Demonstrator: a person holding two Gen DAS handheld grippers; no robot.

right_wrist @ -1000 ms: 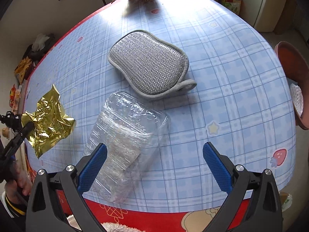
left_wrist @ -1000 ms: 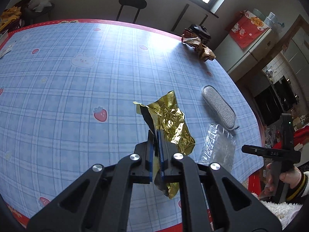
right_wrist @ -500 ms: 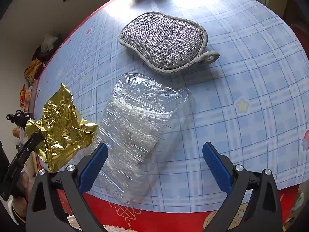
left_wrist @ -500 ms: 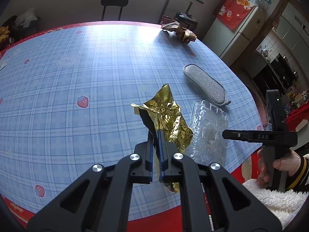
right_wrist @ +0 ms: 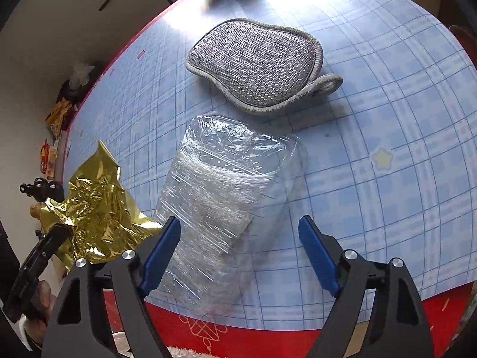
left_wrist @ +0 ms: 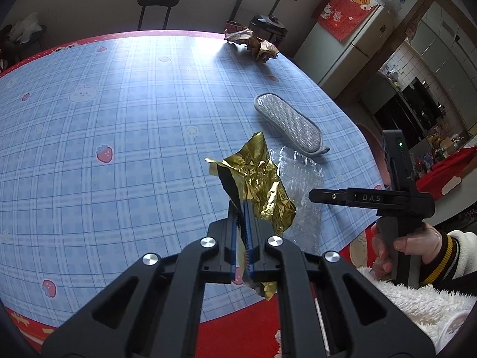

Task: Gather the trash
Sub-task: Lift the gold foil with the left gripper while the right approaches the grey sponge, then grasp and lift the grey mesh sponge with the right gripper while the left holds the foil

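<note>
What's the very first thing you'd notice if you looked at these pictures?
The shiny gold foil wrapper grabs the eye first, pinched in the shut left hand-held gripper above the blue checked tablecloth. Next comes the crinkly clear plastic wrap lying near the table's front edge, with the open right hand-held gripper around its near end. Just beyond it lies a grey mesh scrubbing pad.

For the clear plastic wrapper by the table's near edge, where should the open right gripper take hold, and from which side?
Judging by its pose, take the clear plastic wrapper at its near end, coming in from the table's red edge. That end already lies between the open right gripper fingers, and the film looks thin and crushable.
</note>
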